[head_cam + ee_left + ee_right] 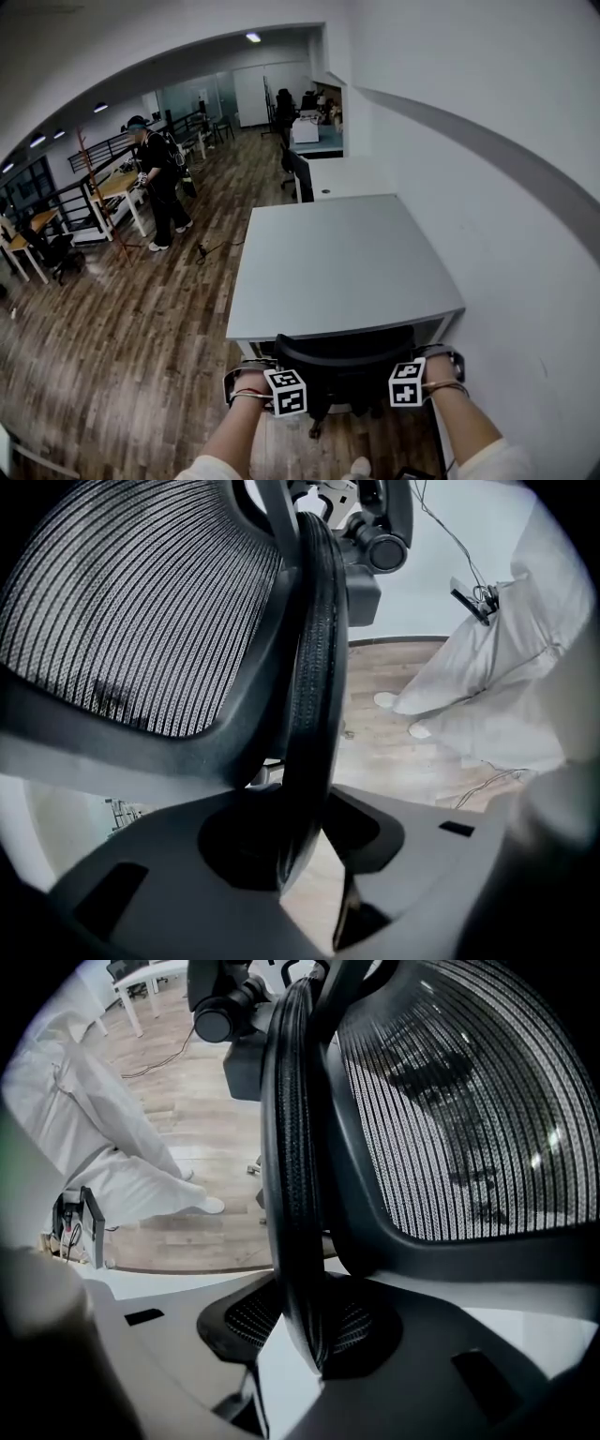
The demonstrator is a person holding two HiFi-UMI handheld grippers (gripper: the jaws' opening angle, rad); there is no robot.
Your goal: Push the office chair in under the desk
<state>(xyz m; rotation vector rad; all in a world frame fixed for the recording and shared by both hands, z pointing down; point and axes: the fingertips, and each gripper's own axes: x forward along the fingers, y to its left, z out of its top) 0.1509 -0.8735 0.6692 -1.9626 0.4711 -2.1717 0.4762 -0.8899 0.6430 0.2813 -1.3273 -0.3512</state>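
Observation:
The black mesh office chair (343,361) stands at the near edge of the grey desk (337,262). Its backrest touches or nearly touches the desk front, and its seat is hidden under the top. My left gripper (267,367) is shut on the backrest's left rim (314,667). The dark rim runs down between the two pads (234,846). My right gripper (422,361) is shut on the right rim (291,1166) in the same way. The chair's mesh (459,1119) fills most of both gripper views.
A white wall (506,206) runs along the desk's right side. A second desk (349,176) with a dark chair (298,173) stands behind it. A person (157,183) stands far left on the wooden floor (141,328), with a cable (211,248) nearby. My own light trousers (103,1147) show behind the chair.

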